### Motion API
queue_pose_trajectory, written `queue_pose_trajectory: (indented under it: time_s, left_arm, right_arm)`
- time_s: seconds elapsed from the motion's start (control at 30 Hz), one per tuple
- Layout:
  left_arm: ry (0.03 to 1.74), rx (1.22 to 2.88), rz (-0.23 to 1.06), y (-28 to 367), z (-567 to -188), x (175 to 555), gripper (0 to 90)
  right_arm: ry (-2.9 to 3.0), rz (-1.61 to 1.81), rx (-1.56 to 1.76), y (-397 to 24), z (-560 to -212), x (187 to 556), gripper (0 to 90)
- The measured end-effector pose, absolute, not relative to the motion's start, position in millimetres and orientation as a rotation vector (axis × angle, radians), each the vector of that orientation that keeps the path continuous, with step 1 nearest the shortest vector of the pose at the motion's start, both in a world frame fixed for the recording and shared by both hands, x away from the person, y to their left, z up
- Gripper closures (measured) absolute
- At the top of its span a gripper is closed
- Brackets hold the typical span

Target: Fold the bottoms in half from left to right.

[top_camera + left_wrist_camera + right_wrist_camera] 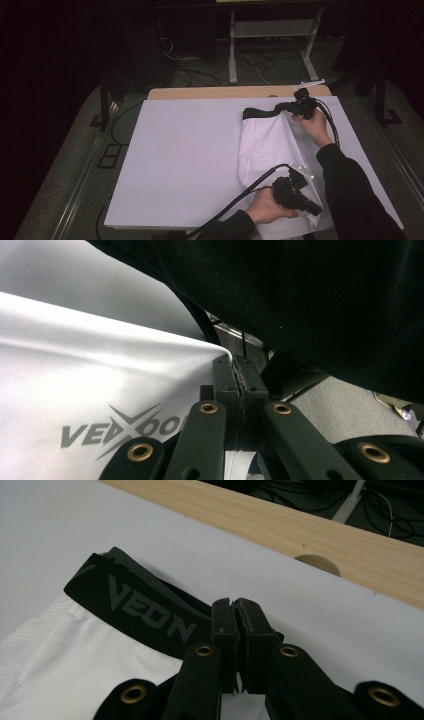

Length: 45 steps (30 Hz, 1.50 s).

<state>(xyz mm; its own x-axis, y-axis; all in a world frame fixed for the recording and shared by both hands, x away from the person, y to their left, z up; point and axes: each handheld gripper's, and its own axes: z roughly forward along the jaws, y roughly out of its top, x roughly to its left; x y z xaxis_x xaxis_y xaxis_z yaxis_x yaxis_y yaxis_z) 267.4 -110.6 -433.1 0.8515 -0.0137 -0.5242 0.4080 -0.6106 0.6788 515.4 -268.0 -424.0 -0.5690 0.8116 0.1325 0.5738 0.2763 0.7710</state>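
The white shorts (270, 145) lie lengthwise near-to-far at the table's right, right gripper (300, 102) clamping the far black waistband (135, 610), left gripper (307, 205) clamping the near hem.

White shorts (267, 145) showing a black waistband (135, 605) with grey lettering and a grey printed logo (125, 432) on the fabric; white sheet (185, 155) covering a light wood-grain counter (310, 535); black grippers bearing brass-coloured rivets; black sleeve (350, 185).

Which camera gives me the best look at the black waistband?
The right gripper view: the black waistband lies close up, lettering readable, running to the shut right gripper. The high view shows it small at the garment's far end. The left gripper view shows white fabric.
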Motion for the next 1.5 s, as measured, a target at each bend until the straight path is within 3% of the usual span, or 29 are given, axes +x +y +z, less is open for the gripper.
queue_pose_trajectory:
  time_s: [0.9,1.03,1.3,1.43,1.5]
  left_arm:
    - [0.329,2.166,-0.656,-140,-456,273,87.4]
    - [0.322,2.133,-0.649,-140,-456,272,70.1]
    - [0.311,2.079,-0.507,-131,-445,265,37.3]
    - [0.315,2.052,-0.48,-124,-442,268,26.9]
    - [0.328,2.037,-0.475,-121,-441,271,25.8]
  right_arm:
    - [2.27,1.163,1.249,-282,-424,514,84.0]
    - [2.257,1.182,1.314,-285,-425,513,75.5]
    - [2.24,1.229,1.355,-290,-421,505,40.0]
    - [2.254,1.206,1.36,-289,-415,500,20.5]
    - [2.27,1.187,1.346,-289,-413,498,11.0]
